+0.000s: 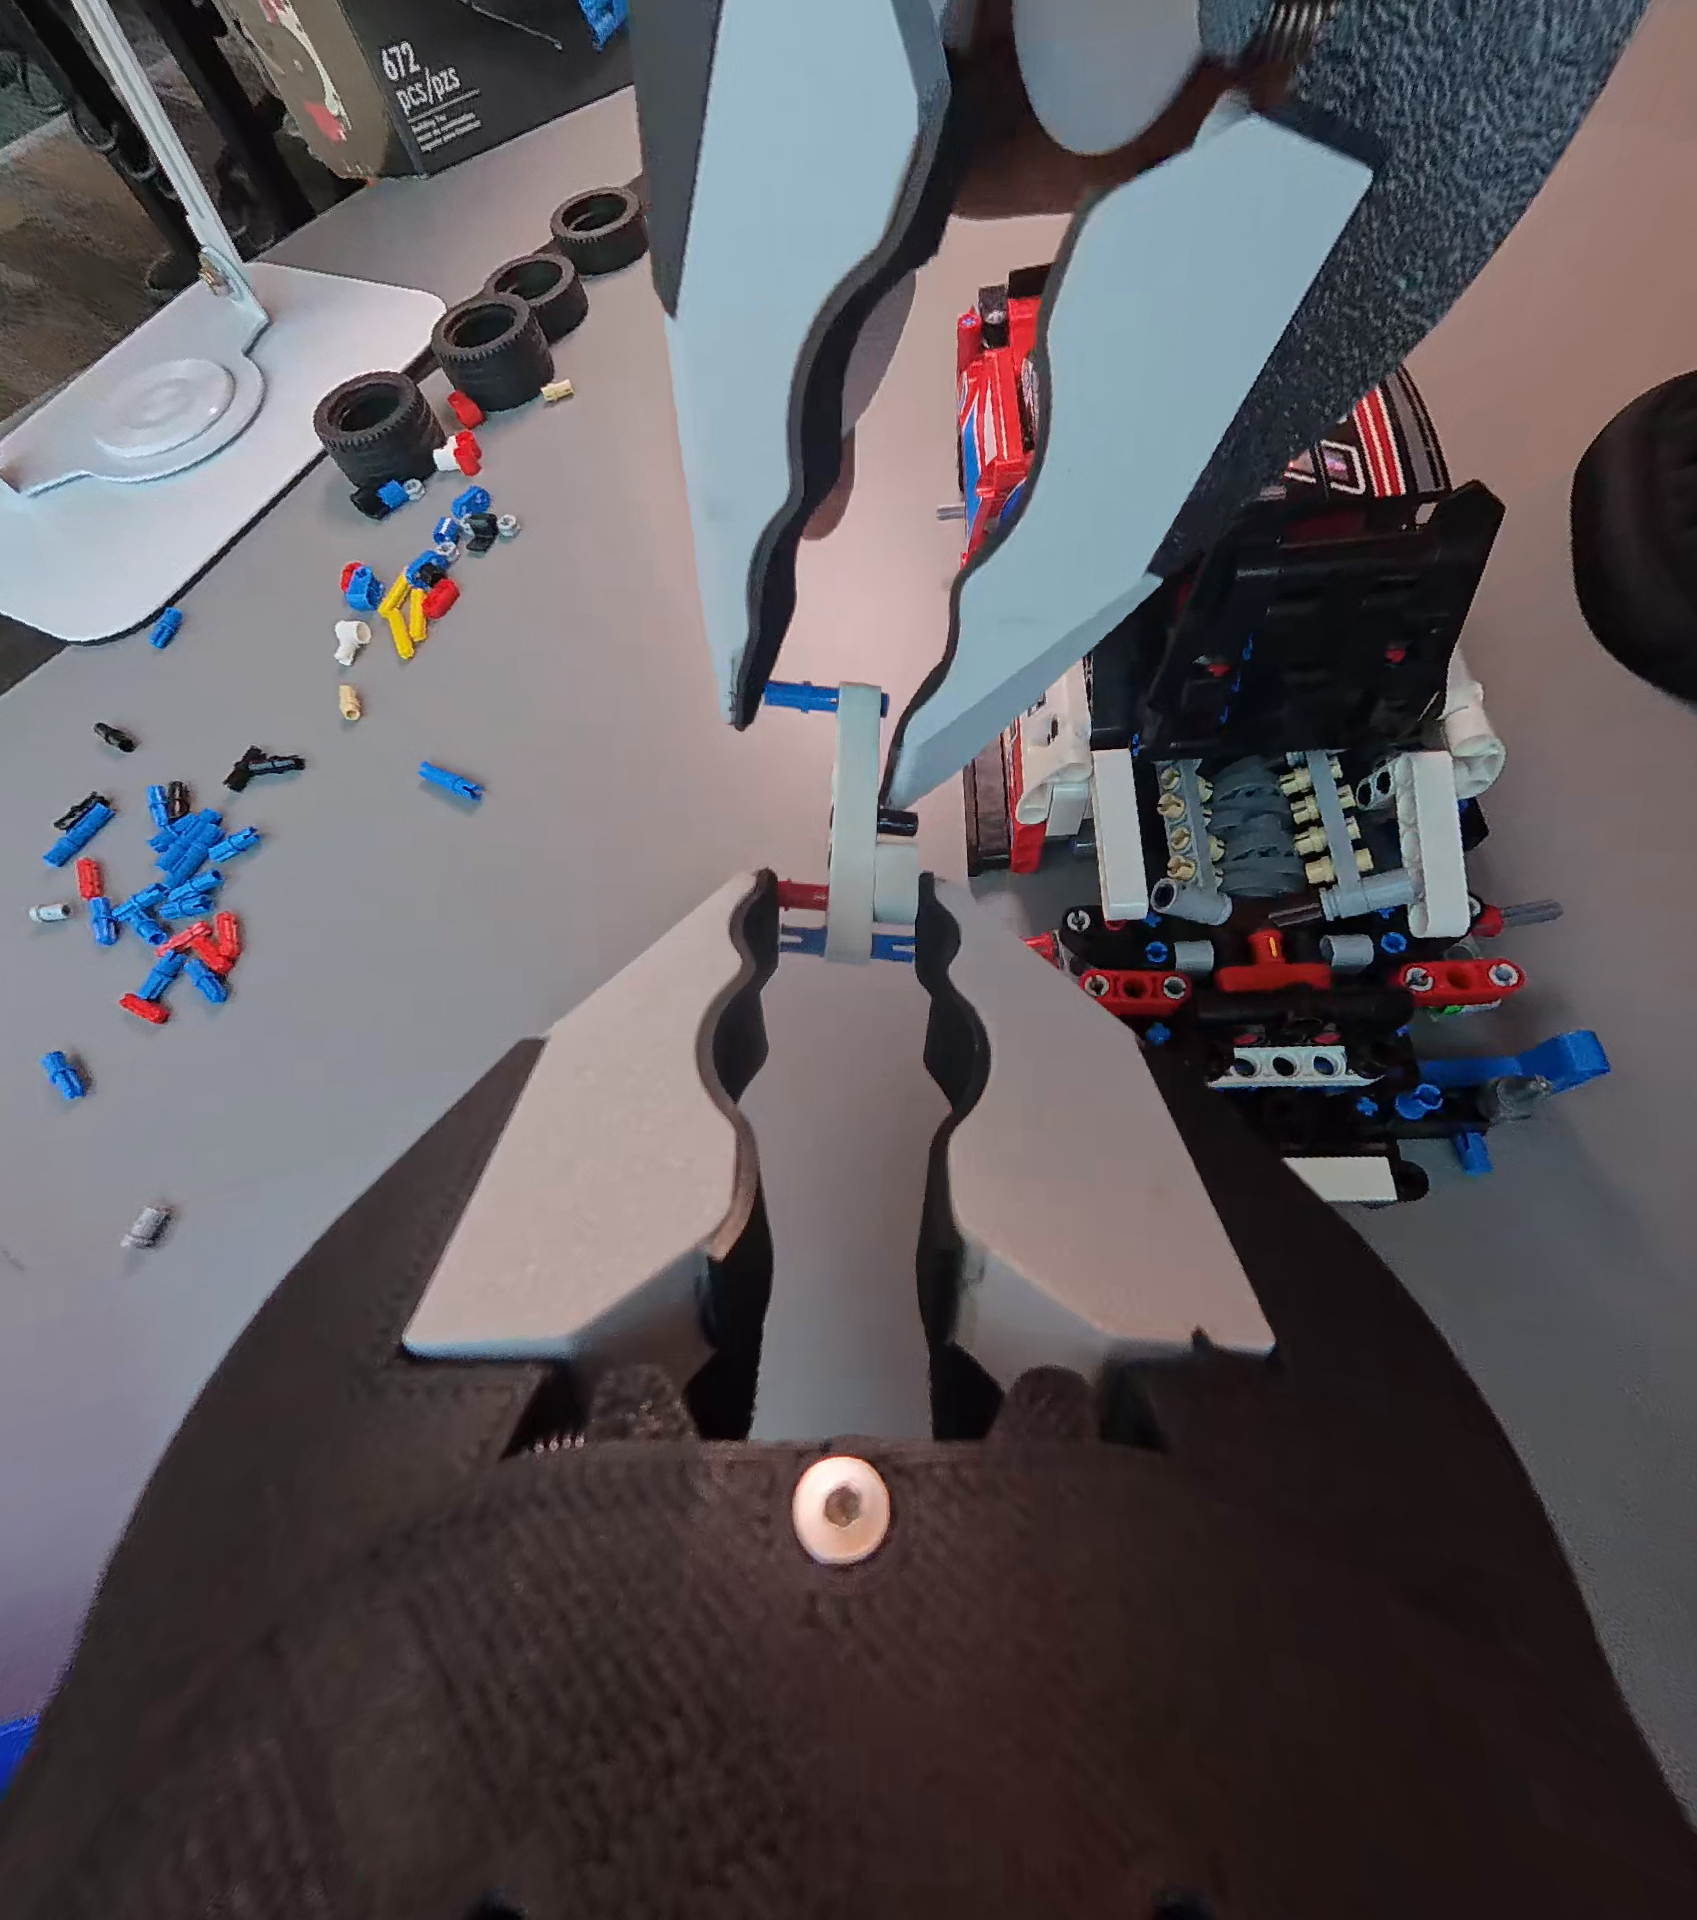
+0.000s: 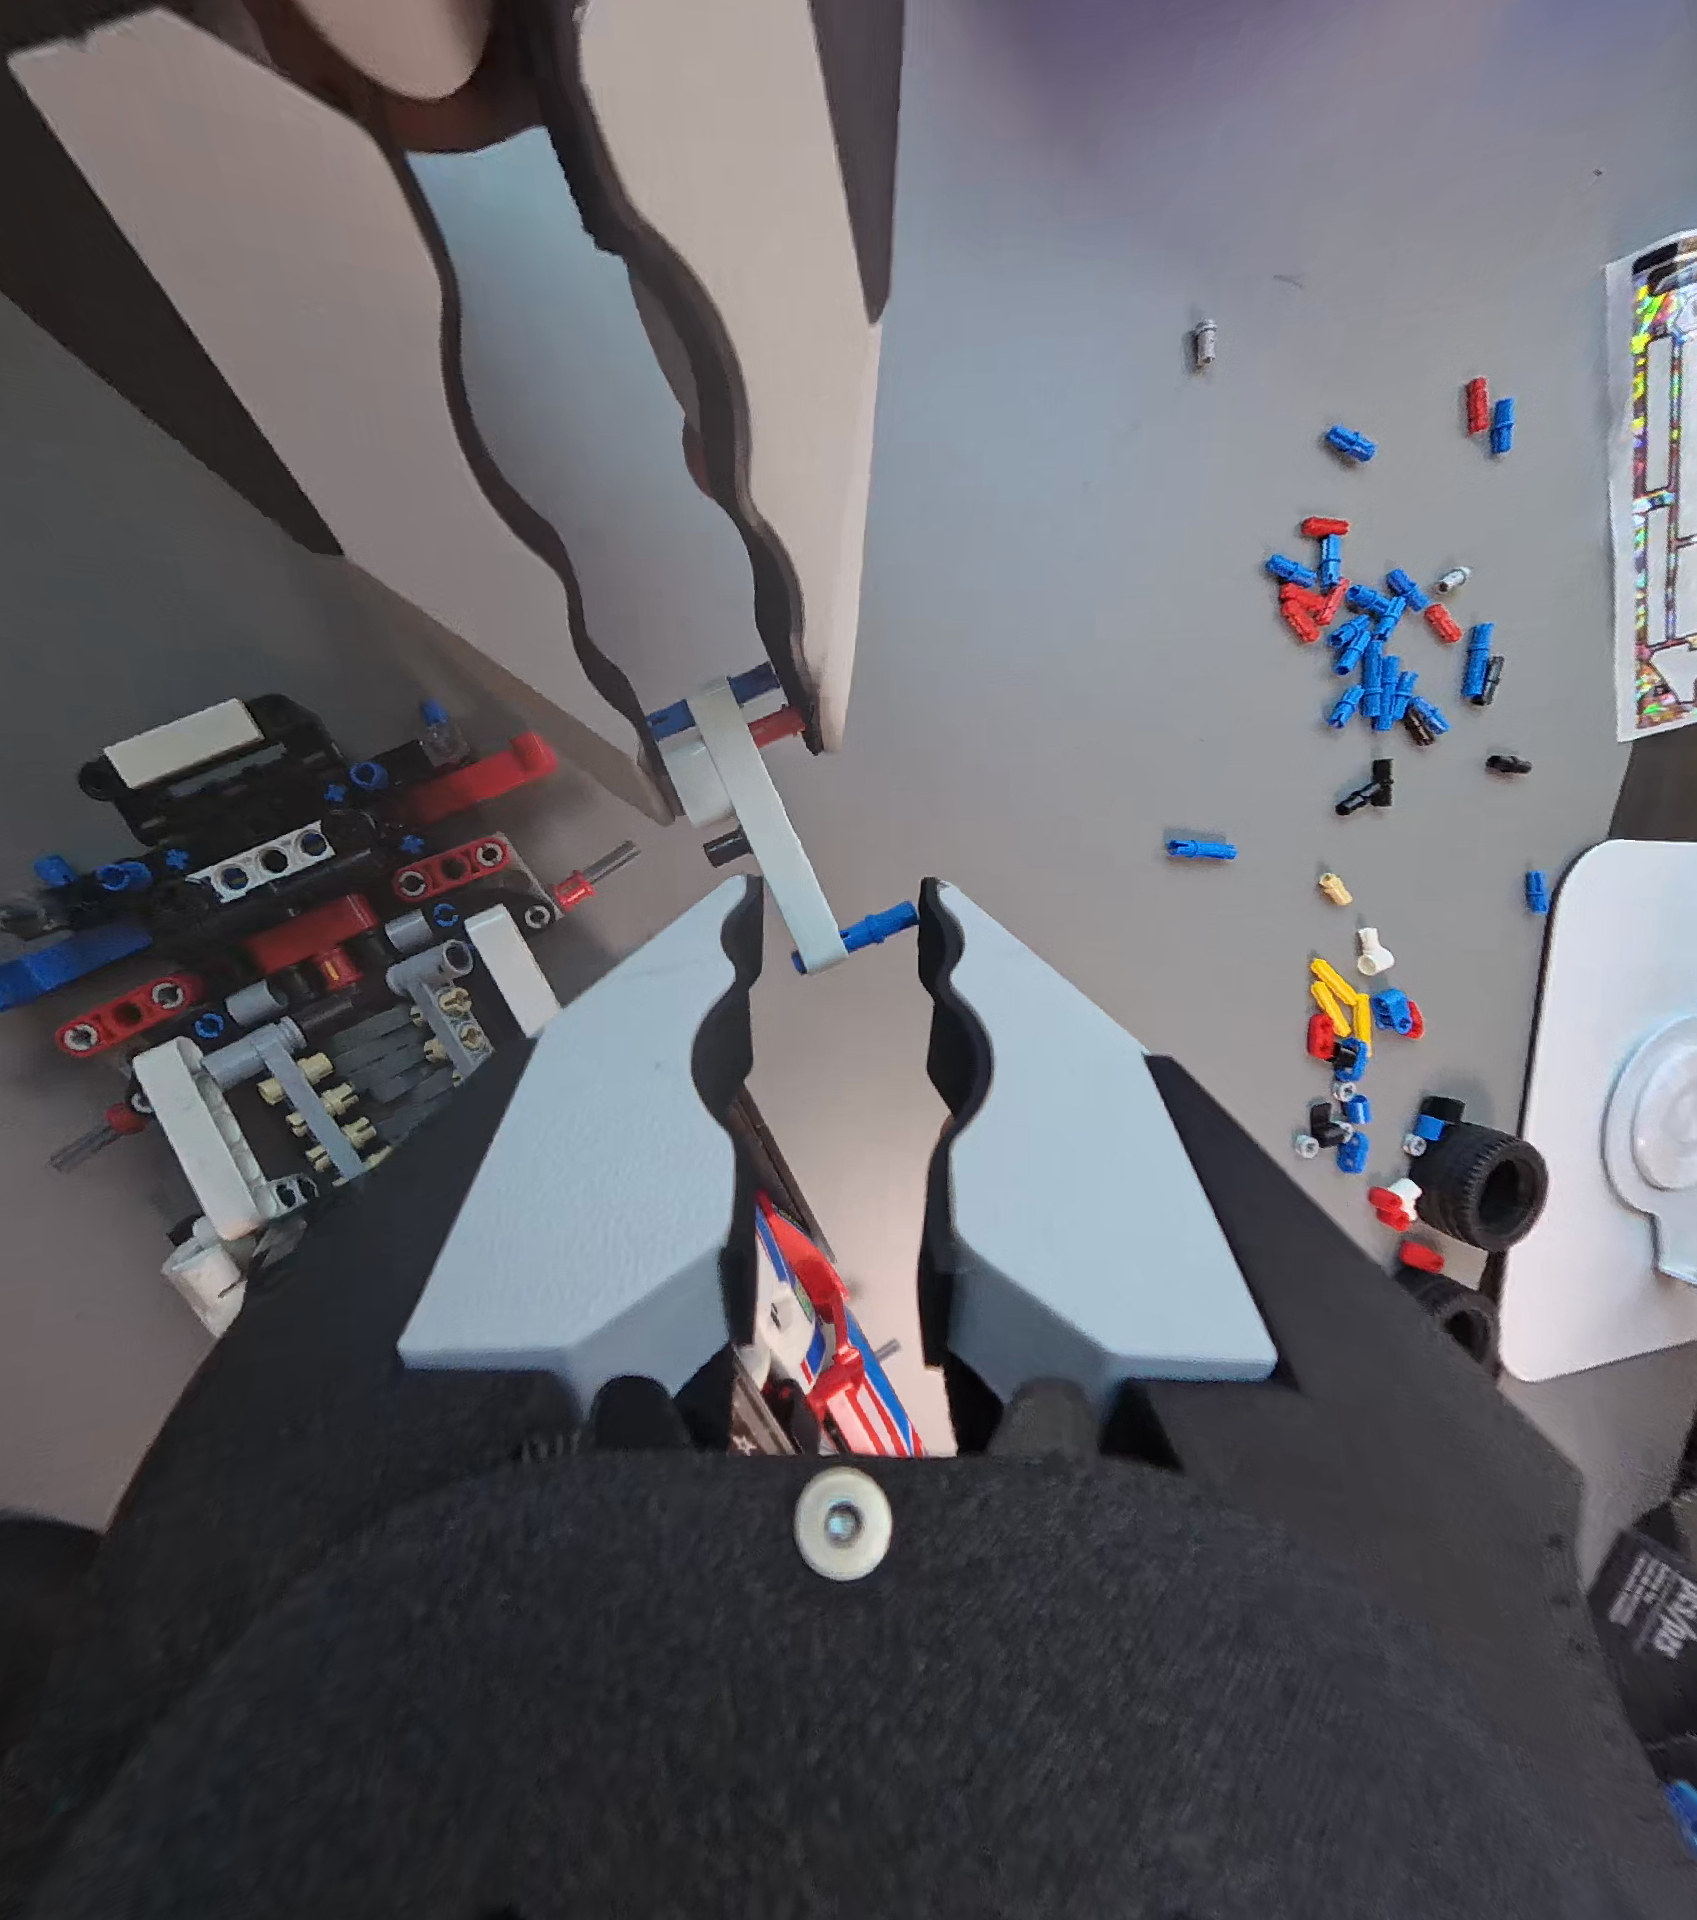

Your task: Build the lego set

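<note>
The small white beam assembly (image 1: 859, 831) hangs in the air between the 2 grippers, above the grey surface (image 1: 511, 1039) and just beside the half-built car chassis (image 1: 1301, 862). The left gripper (image 1: 849, 914) is clamped narrowly on its lower end, where red and blue pins stick out sideways. The right gripper (image 2: 839, 914) stands a little wider around the upper end, its fingers (image 2: 958, 966) about at the tip of the blue pin (image 2: 875, 925); I cannot tell whether it is gripping or only touching.

I judge the assembly light and rigid: hard, smooth plastic that can slip or pivot between flat pads. The pins are only friction-fitted, so a sideways pull could pop them out. The safest hold looks to be across the flat faces of the beam, pressing pins along their own axis.

No proper container is in use. Loose blue and red pins (image 1: 169, 883) lie scattered on the surface, with 4 black tyres (image 1: 491, 343) in a row beyond them. The set's dark box (image 1: 387, 94) stands at the far edge; its contents are not visible.
</note>
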A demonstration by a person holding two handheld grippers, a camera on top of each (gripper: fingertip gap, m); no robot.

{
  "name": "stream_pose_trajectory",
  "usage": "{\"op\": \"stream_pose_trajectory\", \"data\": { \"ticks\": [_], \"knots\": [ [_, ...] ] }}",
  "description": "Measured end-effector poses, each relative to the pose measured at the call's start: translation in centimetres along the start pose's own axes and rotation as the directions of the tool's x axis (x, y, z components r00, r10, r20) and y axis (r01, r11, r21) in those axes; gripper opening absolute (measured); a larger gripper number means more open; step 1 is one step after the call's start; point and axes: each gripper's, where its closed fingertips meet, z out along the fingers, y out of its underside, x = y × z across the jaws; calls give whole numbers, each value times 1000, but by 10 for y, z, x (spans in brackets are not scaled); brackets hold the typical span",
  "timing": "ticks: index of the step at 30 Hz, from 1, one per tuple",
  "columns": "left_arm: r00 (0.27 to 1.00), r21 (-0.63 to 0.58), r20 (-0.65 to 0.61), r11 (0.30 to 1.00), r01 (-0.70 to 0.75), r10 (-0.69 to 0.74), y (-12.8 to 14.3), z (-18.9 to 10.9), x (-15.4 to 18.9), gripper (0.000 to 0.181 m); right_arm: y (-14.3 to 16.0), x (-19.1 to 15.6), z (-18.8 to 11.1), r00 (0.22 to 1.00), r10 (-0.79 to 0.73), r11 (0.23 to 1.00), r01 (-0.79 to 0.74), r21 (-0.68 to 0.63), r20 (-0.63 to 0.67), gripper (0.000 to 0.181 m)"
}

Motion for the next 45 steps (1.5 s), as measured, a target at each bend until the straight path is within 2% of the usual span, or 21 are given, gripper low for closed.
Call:
{"op": "stream_pose_trajectory", "data": {
  "ticks": [11, 24, 29, 34, 37, 41, 45],
  "knots": [
    [995, 29, -61, 996, 83, -82, 1, -2, 7, 25, 2, -6, -1, 998, -60, 998, 60, 16, 8, 24],
    [993, 36, -81, 995, 90, -87, 4, -1, 13, 25, 5, -15, -1, 997, -64, 998, 64, -1, 49, 19],
    [993, 34, -78, 996, 86, -84, 5, -1, 13, 25, 6, -16, -1, 990, -138, 990, 139, -14, 30, 16],
    [986, -5, -125, 994, 109, -109, 14, 3, 20, 25, 8, -22, 4, 992, -94, 995, 96, -15, 79, 17],
    [980, -19, -151, 992, 127, -128, 16, 3, 22, 26, 3, -23, -2, 985, -128, 991, 125, 38, 113, 25],
    [973, -63, -177, 989, 136, -145, 26, 7, 28, 25, -2, -32, -18, 953, -182, 983, 174, 55, 240, 26],
    [963, -104, -213, 984, 145, -165, 30, 11, 36, 25, 2, -46, -12, 901, -220, 970, 242, -13, 374, 25]
  ]
}}
